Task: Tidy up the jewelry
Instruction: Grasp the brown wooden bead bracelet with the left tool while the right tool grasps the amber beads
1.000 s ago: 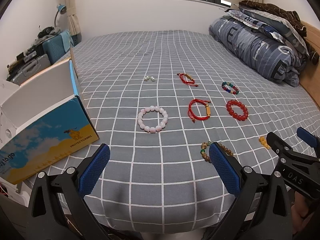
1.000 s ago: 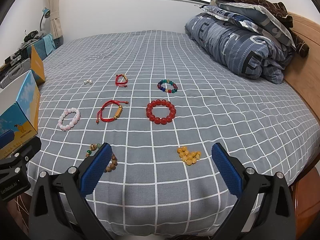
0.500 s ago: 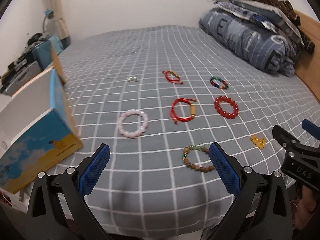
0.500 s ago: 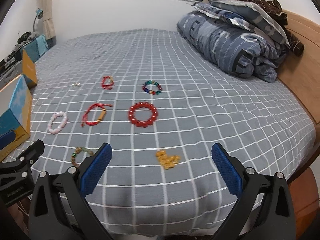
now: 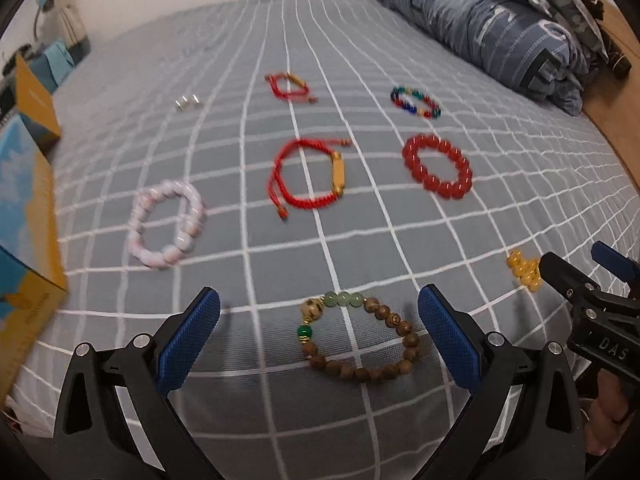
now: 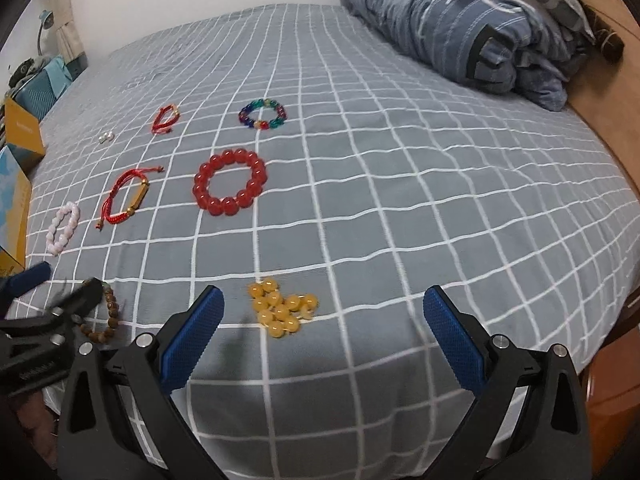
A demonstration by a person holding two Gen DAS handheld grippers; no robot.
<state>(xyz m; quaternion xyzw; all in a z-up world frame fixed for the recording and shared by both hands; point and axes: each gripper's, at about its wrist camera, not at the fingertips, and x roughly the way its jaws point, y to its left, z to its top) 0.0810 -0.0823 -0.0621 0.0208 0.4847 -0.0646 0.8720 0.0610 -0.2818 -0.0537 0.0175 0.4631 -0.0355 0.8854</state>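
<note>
On a grey checked bedspread [image 6: 400, 200], eight pieces of jewelry lie spread out, none yet gathered. Nearest the bed's edge, a wooden bead bracelet [image 5: 360, 340] sits directly ahead of the left gripper [image 5: 318, 336], framed between its blue pads, which stand wide apart and hold nothing. Its loop runs crosswise, longer from side to side than front to back, with green beads on the far rim. Beside it, a bunched heap of yellow beads [image 6: 280, 308] lies just in front of the right gripper [image 6: 324, 336], slightly toward that gripper's left finger; those jaws too are spread and empty. Each hand thus has its own nearest piece, and the left appears better centred for a straight reach forward. Farther up the bed rest a red bead bracelet [image 6: 230, 188], two red cord bracelets, a pink one [image 5: 166, 222] and a multicoloured one [image 6: 262, 114]. A cardboard box [image 5: 24, 240] stands at the left.
</note>
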